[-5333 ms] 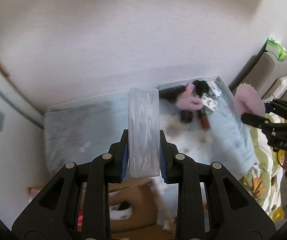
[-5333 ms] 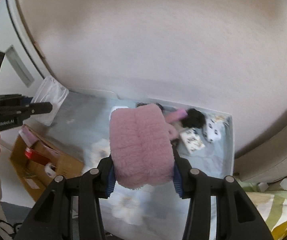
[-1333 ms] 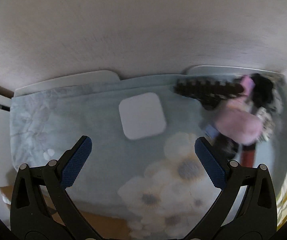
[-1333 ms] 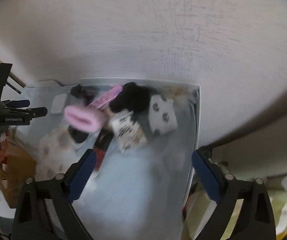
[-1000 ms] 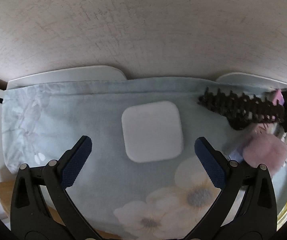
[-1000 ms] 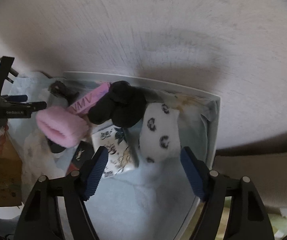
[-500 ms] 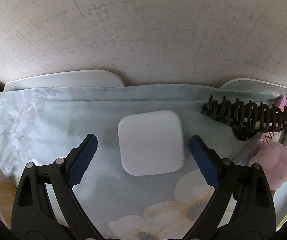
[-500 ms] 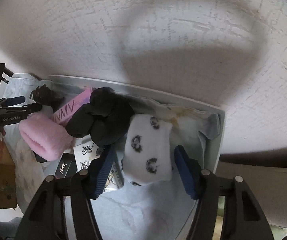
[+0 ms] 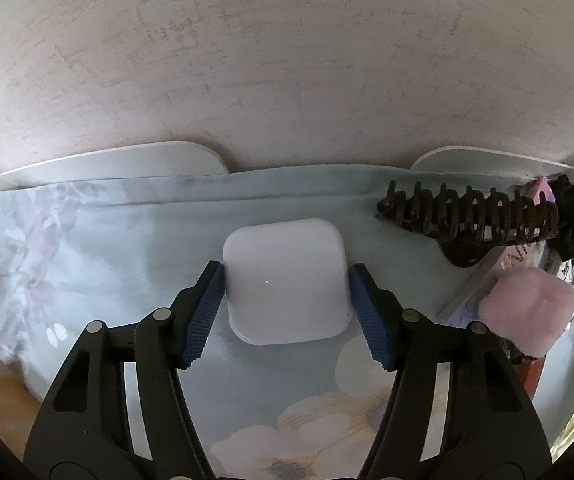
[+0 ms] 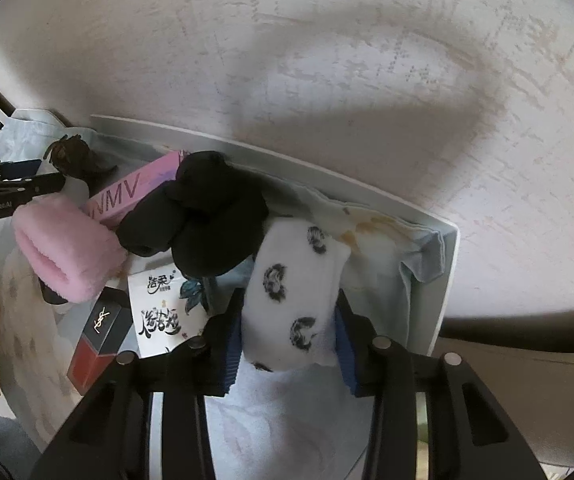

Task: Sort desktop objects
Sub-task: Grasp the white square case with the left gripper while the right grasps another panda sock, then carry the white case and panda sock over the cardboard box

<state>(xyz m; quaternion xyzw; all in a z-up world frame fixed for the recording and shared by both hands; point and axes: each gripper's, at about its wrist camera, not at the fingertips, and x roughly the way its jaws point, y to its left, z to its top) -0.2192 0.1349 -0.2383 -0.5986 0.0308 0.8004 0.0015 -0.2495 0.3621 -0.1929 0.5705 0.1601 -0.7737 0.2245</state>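
A textured pale wall [image 9: 287, 60] rises straight behind a white table [image 10: 443, 280] draped in a pale blue floral cloth [image 9: 99, 248], so there is no room past the back edge. In the left wrist view the left gripper [image 9: 285, 300] is closed on a white rounded-square box [image 9: 285, 280] lying flat on the cloth, a blue pad touching each of its sides. The cloth to the box's left is open up to the table's left edge. To the right, near the back edge, lies a dark brown claw hair clip [image 9: 471, 220], with a pink fluffy band [image 9: 525, 316] in front of it.

In the right wrist view the right gripper [image 10: 289, 320] clasps a white sock roll with black spots [image 10: 295, 296] near the table's right back corner, where the cloth bunches against the rim. Touching its left side is a black sock bundle [image 10: 203, 220], leaning on a pink box [image 10: 131, 196]. A tissue pack [image 10: 159, 312] and a red-and-black box [image 10: 99, 340] crowd the gripper's left.
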